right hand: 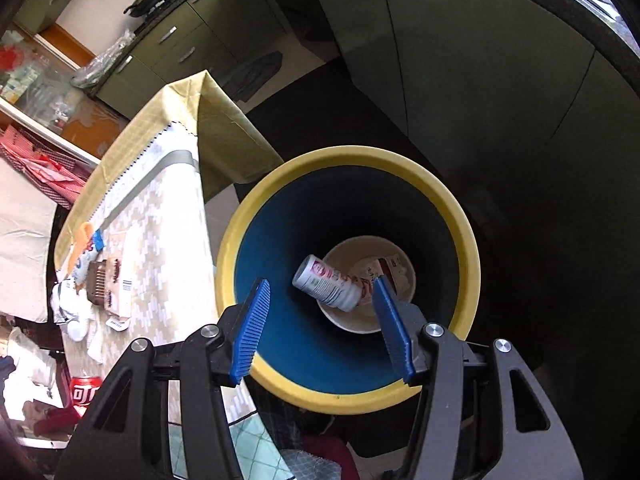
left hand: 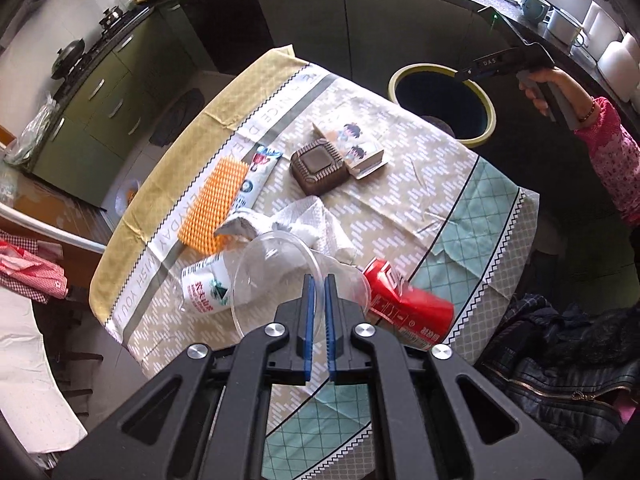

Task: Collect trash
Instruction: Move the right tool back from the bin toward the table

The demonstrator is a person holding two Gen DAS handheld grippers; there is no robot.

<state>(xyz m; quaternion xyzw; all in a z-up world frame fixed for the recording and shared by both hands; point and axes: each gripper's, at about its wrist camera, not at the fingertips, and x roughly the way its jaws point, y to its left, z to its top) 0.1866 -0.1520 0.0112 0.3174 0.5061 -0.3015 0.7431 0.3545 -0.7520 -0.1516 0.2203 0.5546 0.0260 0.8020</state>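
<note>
In the left wrist view, low centre, the left gripper (left hand: 319, 280) has its jaws clamped on the rim of a clear plastic cup (left hand: 280, 276) above the tabletop (left hand: 420, 200). The bin (left hand: 442, 104) lies upper right. In the right wrist view, the right gripper (right hand: 320, 316) hangs over that bin, jaws apart and empty, a small bottle (right hand: 326, 282) lying inside.

The tablecloth (left hand: 224, 152) is showing the words "WISH YOU" and "DAY" along its grey band. The right gripper (left hand: 490, 65) is bearing the letters "DAS".
</note>
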